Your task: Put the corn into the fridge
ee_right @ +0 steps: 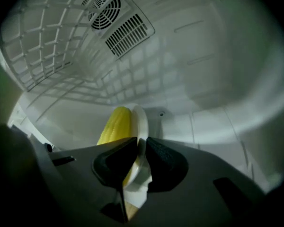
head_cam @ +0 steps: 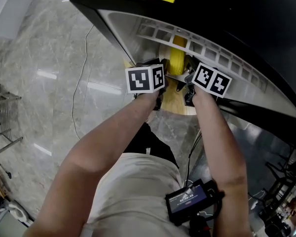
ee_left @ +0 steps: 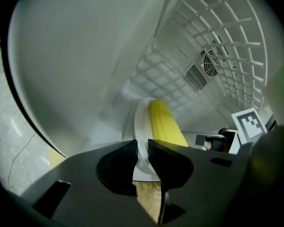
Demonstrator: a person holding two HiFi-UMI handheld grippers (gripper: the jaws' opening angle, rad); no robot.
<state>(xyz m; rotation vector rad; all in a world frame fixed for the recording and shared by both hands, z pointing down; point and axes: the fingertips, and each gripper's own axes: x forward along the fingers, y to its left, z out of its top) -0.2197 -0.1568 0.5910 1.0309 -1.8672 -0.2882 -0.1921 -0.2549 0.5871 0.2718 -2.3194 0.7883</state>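
Observation:
A yellow corn cob (ee_left: 164, 124) lies on a white plate (ee_left: 140, 122) inside the white fridge compartment (ee_left: 75, 65). My left gripper (ee_left: 142, 144) is shut on the plate's left rim. My right gripper (ee_right: 141, 142) is shut on the opposite rim, with the corn (ee_right: 114, 124) just left of the plate (ee_right: 142, 122). In the head view the corn (head_cam: 176, 59) shows between the left gripper (head_cam: 160, 90) and the right gripper (head_cam: 190, 85), under the fridge's white shelf grid (head_cam: 207, 48).
A fan vent (ee_right: 114, 19) sits in the fridge's back wall, with white wire shelving (ee_left: 217, 46) around it. A light wooden surface (head_cam: 175, 101) lies under the grippers. A cable (head_cam: 81, 83) runs over the marble floor, and a wire rack (head_cam: 2, 117) stands at the left.

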